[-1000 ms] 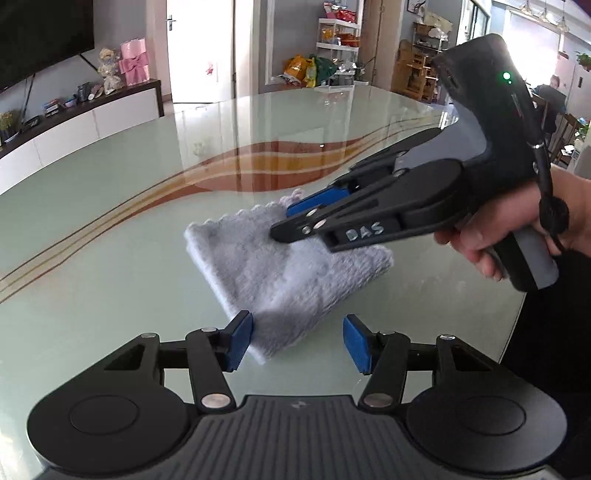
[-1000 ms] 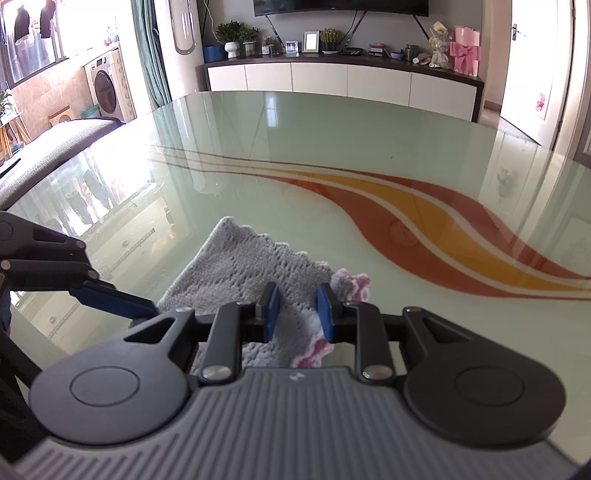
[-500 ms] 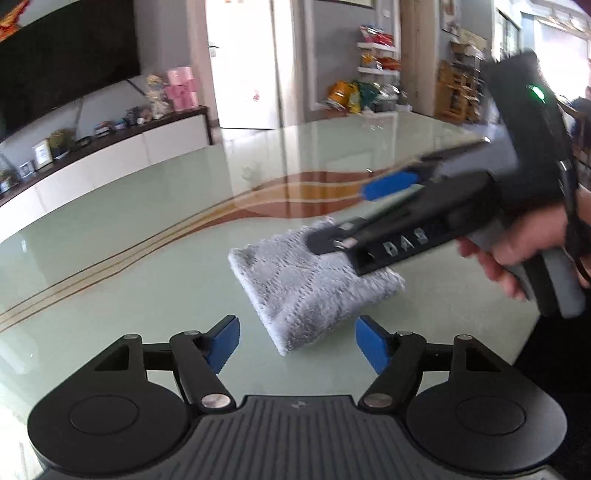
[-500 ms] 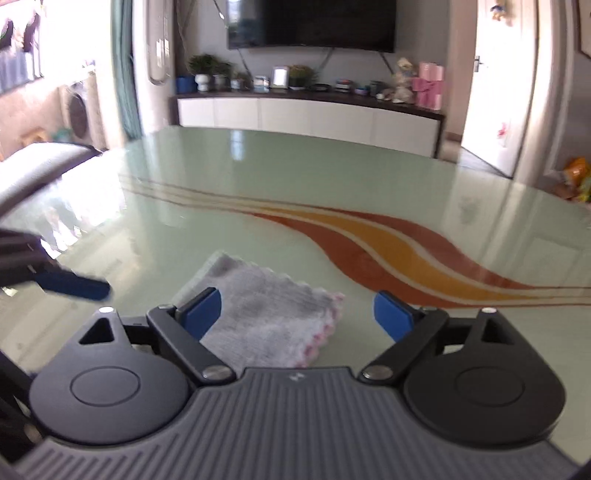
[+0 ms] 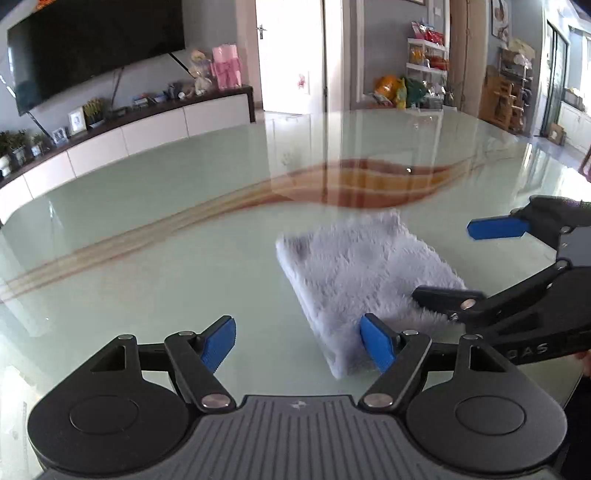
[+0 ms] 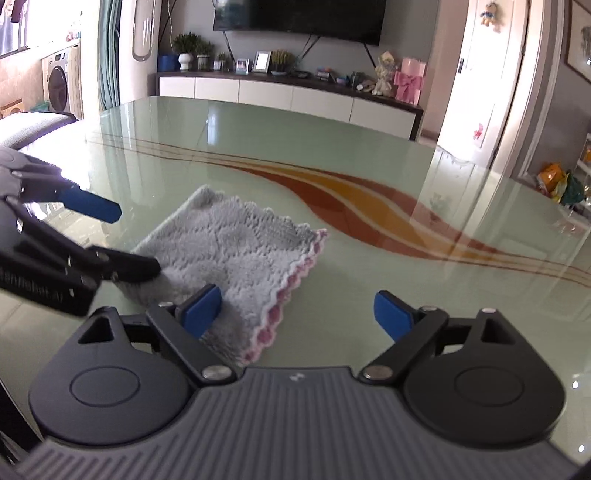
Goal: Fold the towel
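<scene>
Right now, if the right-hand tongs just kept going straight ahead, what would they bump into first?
Probably the glass table: the open right tongs point past the folded grey towel's pink edge, which lies left of centre. Depth is unclear.

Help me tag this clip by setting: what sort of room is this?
Most likely a home living and dining room. A wall-mounted TV hangs over a low sideboard with photo frames and plants; the towel lies on a glass dining table, and a washing machine stands beyond.
</scene>
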A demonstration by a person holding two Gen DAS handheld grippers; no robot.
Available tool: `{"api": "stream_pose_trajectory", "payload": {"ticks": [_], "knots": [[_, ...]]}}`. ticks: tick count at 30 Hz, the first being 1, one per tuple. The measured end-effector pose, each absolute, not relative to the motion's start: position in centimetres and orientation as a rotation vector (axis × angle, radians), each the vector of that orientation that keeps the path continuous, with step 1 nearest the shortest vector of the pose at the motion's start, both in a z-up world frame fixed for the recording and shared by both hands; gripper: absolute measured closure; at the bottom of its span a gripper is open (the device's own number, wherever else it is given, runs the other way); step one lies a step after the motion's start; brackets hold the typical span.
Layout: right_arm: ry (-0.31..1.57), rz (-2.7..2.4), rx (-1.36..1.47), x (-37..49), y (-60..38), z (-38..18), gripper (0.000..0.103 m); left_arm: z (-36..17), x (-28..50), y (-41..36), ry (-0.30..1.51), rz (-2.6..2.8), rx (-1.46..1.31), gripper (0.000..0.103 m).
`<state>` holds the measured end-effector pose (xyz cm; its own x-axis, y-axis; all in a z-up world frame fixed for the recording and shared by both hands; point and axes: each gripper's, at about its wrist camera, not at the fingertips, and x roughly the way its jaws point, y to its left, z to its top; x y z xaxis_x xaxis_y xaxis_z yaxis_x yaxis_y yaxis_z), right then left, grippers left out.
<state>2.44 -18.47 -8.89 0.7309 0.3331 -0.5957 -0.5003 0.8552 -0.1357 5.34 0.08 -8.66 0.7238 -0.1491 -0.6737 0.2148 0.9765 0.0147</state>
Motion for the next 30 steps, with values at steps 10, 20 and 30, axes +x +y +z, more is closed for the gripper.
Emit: {"api": "stream_pose_trajectory", "payload": {"ticks": [10, 20, 30], "knots": [[0.534, 0.399, -0.280, 1.0, -21.1, -7.6, 0.009, -8.1, 4.6, 0.9, 0.701, -0.195, 0.072, 0.022], [0.588, 0.442, -0.295, 3.9, -19.0, -8.9, 0.007, -9.1, 7.7, 1.1, 0.750, -0.169, 0.091, 0.020], [0.567, 0.393, -0.201, 2.8, -20.6, -6.4, 0.007, -7.0, 5.2, 1.2, 0.689, -0.144, 0.045, 0.018]]}}
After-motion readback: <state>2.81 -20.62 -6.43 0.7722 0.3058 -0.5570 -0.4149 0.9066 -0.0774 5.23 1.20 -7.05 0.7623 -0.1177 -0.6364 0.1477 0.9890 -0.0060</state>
